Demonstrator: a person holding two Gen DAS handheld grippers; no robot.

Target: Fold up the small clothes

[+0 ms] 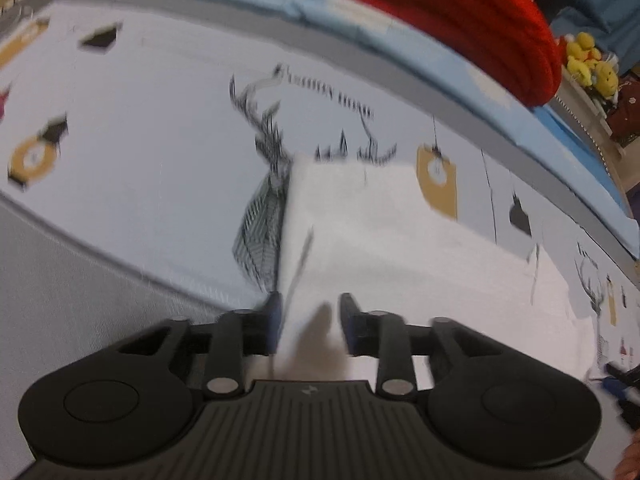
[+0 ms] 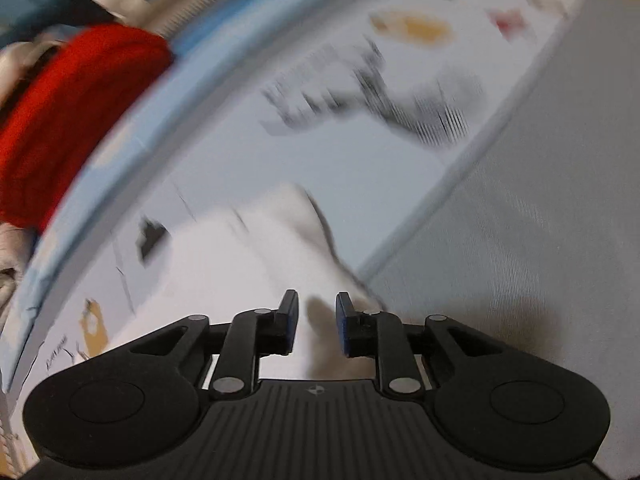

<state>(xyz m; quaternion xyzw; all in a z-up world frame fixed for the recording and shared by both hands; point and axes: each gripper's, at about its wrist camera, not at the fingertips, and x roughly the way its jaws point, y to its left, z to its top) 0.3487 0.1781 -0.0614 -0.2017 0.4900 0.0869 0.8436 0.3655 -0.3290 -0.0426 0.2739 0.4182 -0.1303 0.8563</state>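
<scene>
A white cloth [image 1: 384,232] lies folded on the deer-print sheet [image 1: 160,112]. Left gripper [image 1: 310,320] and right gripper [image 2: 316,320] stand partly open over its near edge, gripping nothing.

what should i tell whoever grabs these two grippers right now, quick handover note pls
Left gripper: jaws apart, the near edge of the white garment between them, pads not visibly pressing.
Right gripper: jaws apart over another edge of the same garment, no grip seen.
The garment lies on the printed sheet, with a fold edge standing up along its side by the deer print. A red knitted item sits at the far edge of the bed.
Done: one fold seems laid and let go. The blur hides how neat it is.
Left: check the fold, finish any further folds, then probably the red item.
</scene>
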